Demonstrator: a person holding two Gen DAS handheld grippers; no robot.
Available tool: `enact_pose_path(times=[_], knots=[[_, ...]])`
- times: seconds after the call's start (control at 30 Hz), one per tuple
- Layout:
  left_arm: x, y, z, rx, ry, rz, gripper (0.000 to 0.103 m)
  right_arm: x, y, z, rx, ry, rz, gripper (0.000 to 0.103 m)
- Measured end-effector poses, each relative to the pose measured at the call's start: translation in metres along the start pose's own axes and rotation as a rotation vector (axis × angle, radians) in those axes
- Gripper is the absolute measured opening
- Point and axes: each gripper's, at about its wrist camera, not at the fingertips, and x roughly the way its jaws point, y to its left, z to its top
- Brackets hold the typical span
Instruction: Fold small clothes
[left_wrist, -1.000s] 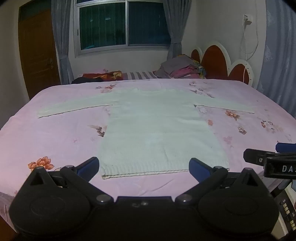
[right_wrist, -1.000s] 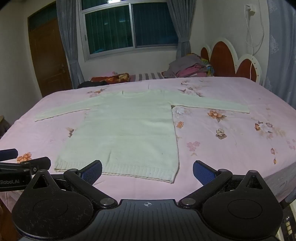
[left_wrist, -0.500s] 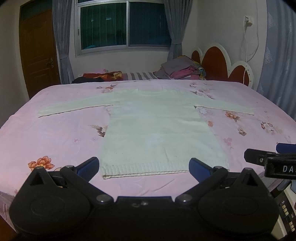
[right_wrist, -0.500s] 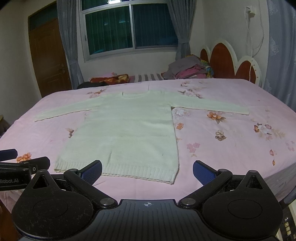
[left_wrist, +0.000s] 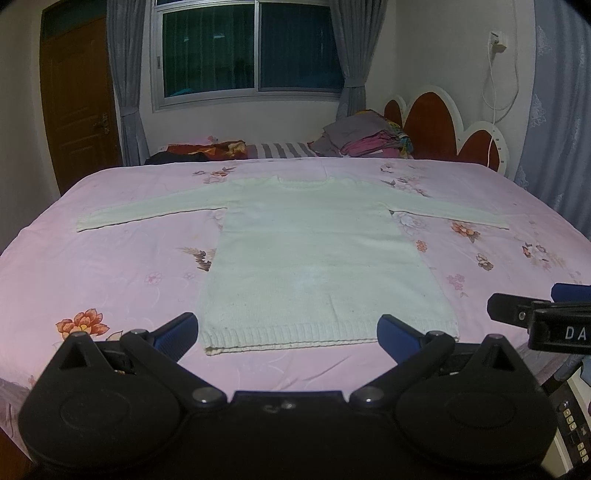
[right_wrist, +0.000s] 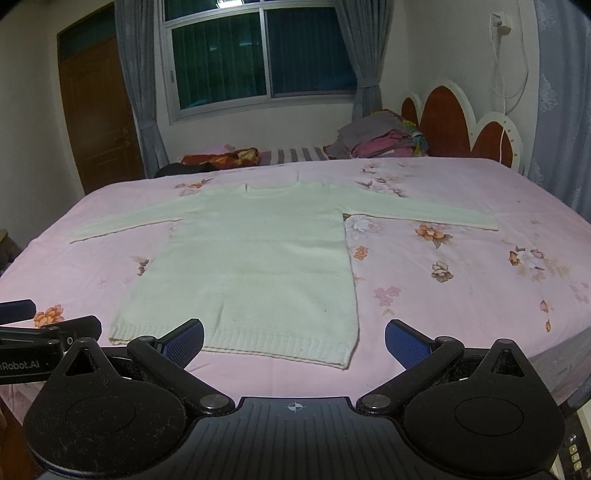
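Two views, left wrist first: left hand-held gripper (left_wrist: 286, 330) spread wide, empty, poised near hem of cream sweater (left_wrist: 317, 258) lying flat on pink floral bed (left_wrist: 110, 266).

Right wrist: right hand-held gripper (right_wrist: 294, 339) likewise agape, empty. Folding likely unstarted; next, probably pinching a sleeve.

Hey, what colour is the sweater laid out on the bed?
The sweater is a pale cream, almost white, plain knit with a ribbed hem; the right wrist view shows it best.
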Motion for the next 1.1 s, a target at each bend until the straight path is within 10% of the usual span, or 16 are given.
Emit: enact_pose_path(times=[1.1], knots=[[0.010, -0.001, 0.000, -0.007, 0.004, -0.003, 0.103, 0.002, -0.001, -0.003, 0.000, 0.007, 0.004, 0.103]])
